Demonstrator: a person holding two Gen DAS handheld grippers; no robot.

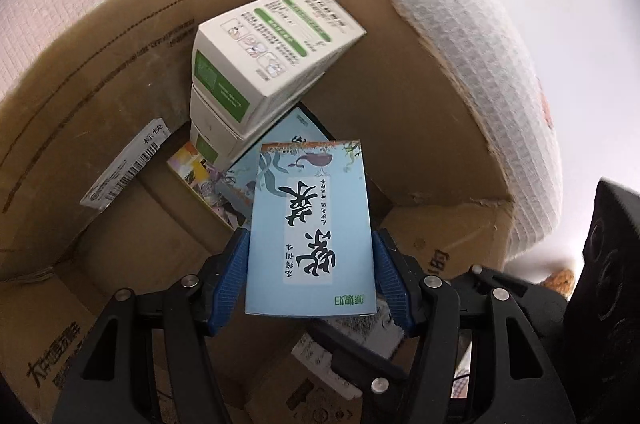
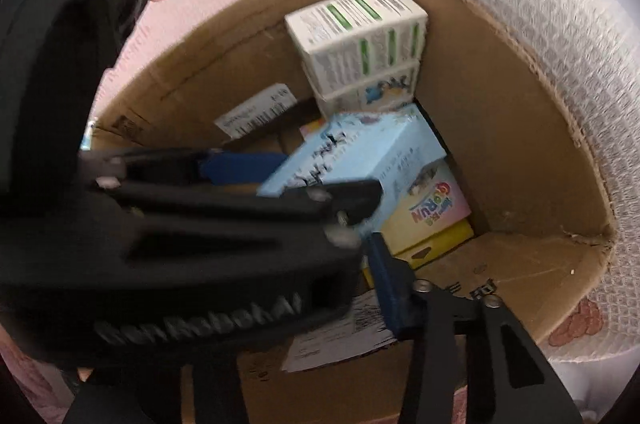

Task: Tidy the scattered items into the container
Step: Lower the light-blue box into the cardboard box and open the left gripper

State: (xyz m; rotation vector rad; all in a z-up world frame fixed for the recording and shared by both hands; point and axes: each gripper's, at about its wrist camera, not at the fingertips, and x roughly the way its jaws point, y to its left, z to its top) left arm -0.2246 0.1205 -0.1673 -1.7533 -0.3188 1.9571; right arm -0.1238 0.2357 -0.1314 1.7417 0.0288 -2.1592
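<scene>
The cardboard box (image 1: 440, 128) fills both views, its open mouth facing the cameras and a white quilted cloth (image 1: 460, 24) wrapping its rim from 12 to 4 o'clock. Inside, at about 11 o'clock in the left wrist view, white-and-green cartons (image 1: 272, 40) stand stacked against the far wall, with a shipping label (image 1: 128, 168) stuck to the wall at 9 o'clock. Lower down lie a flat blue packet (image 1: 296, 136) and a colourful booklet (image 1: 196, 172); the right wrist view adds a pastel box with cartoon lettering (image 2: 432, 208) at 4 o'clock on the floor. The light blue box (image 1: 310, 228) sits just below centre, clamped across its width between the blue pads of the left gripper (image 1: 311, 272) and hanging over the box interior, not yet resting on anything. Of the right gripper (image 2: 384, 264) only one blue finger shows clearly, the other side being hidden behind the left tool, so I cannot tell how its jaws stand. Judging by the contents, most tidying looks done; releasing this blue box remains, and whether other items still lie outside is not visible.
</scene>
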